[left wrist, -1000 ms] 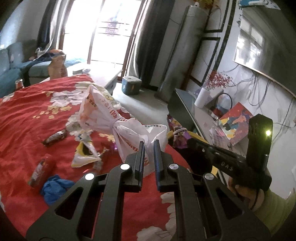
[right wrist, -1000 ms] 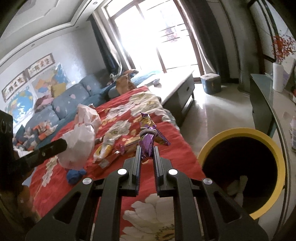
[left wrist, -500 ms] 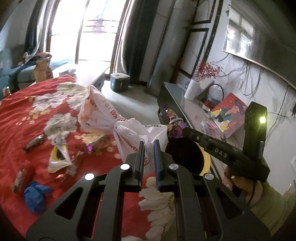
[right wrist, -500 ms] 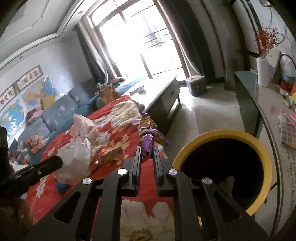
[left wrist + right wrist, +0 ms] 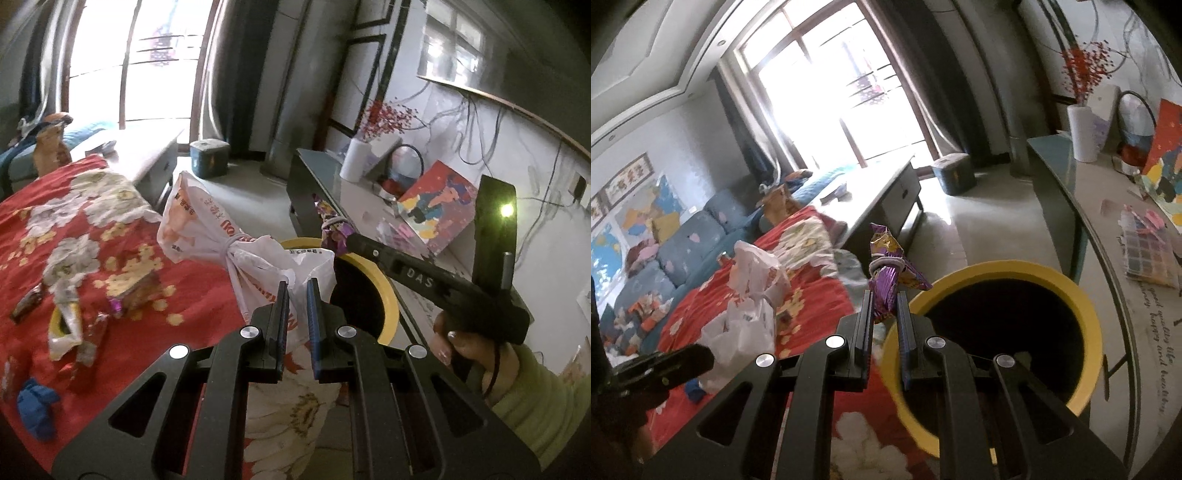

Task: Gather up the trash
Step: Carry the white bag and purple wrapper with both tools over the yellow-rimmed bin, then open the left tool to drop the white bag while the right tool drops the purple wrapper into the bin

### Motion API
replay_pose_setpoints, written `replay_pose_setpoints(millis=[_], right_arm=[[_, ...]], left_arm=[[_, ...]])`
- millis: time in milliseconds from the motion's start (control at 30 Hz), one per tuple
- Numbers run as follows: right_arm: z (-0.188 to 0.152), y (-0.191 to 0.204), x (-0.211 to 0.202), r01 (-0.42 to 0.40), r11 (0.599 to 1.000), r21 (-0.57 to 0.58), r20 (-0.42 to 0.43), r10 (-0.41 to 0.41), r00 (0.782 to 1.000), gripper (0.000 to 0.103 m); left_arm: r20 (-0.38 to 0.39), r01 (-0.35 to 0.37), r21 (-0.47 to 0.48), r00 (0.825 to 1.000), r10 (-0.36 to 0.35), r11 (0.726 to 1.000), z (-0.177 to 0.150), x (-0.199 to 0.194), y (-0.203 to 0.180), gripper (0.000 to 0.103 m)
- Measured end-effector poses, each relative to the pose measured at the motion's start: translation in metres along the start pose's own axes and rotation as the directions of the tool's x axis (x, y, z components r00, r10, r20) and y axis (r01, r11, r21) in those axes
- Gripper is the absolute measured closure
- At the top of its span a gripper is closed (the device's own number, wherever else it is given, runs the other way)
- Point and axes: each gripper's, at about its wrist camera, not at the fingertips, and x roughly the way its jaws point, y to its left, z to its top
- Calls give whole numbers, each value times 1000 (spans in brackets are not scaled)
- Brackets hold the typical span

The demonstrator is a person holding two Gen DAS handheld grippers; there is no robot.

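The left gripper [image 5: 296,291] was clamped on a tied white plastic bag [image 5: 207,229] that hung over the red floral cloth [image 5: 74,236]. To its right, the right gripper [image 5: 884,302] pinched a purple snack wrapper [image 5: 886,266] at the near-left rim of the yellow bin [image 5: 1086,306]. Farther left, loose wrappers [image 5: 66,325] lay on the cloth.

Left tongs [image 5: 296,295] pinch a tied white plastic bag [image 5: 236,240] above a red floral cloth [image 5: 110,236]; right tongs [image 5: 341,238] apparently grip a purple wrapper [image 5: 332,230] over a yellow-rimmed bin [image 5: 388,295].
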Motion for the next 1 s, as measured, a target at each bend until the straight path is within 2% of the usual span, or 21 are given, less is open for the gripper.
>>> replay_pose_setpoints(millis=[433,667,1000], right_arm=[[-4,-44,-2,74,995,73,10,-75,997,91],[-7,-69,6,118,987,107,-16,-117,993,91],[-12,-91,15,136,981,140,-51,-130,990,91]], left_arm=[[-70,78,24,995,-76,997,-5,47,-20,97],[-110,111,47,988,-105,993,-11,72,-32,97],[-171,137,75,978,-123,988,-19,102,-44,97]])
